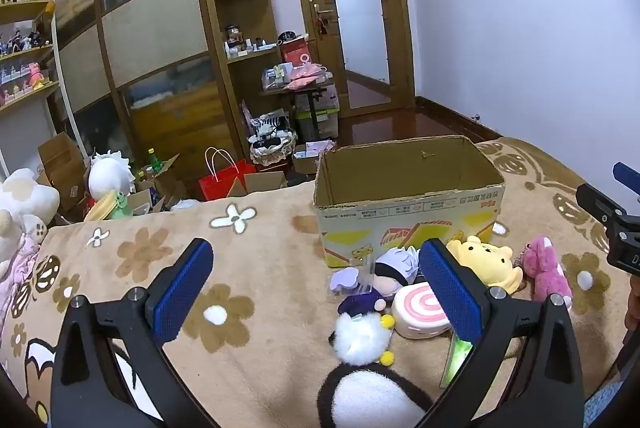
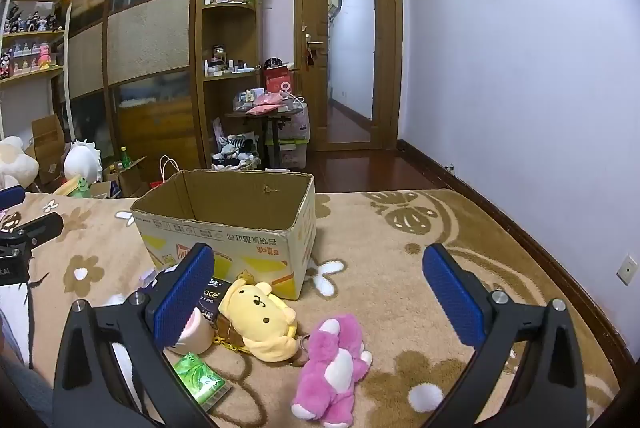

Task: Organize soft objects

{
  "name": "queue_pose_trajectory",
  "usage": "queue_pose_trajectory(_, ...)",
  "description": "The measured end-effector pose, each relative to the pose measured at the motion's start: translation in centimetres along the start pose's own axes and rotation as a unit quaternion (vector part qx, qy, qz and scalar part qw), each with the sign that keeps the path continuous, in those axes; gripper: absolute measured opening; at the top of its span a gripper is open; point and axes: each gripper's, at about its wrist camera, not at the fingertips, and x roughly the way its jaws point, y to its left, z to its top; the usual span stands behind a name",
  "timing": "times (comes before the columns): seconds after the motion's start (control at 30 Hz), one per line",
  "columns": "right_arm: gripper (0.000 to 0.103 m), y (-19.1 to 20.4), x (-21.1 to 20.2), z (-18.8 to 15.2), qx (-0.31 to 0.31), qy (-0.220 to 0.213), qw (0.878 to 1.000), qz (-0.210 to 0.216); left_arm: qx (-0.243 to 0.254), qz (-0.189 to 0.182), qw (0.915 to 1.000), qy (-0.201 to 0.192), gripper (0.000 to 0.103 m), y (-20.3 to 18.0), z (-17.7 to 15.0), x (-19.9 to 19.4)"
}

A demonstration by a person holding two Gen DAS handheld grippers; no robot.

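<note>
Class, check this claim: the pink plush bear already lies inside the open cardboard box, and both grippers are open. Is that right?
Not quite. The pink plush bear lies on the blanket in front of the cardboard box, as the right wrist view shows. The left gripper and the right gripper are open.

A tan blanket (image 2: 400, 268) patterned with brown and white flowers is seen under the cardboard box (image 2: 232, 224), whose front is printed yellow; before it lie a yellow bear plush (image 2: 260, 320) and a pink bear plush (image 2: 332, 364).
</note>
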Motion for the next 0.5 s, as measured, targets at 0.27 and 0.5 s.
queue_pose_trajectory(0.27, 0.103, -0.03, -0.02, 0.03, 0.0, 0.0, 1.0, -0.001, 0.003, 0.003, 1.0, -0.001, 0.102, -0.06, 0.05, -0.05)
queue_pose_trajectory(0.5, 0.103, -0.03, -0.03, 0.04, 0.0, -0.001, 1.0, 0.0, 0.002, 0.001, 1.0, 0.0, 0.102, -0.02, 0.4, -0.31)
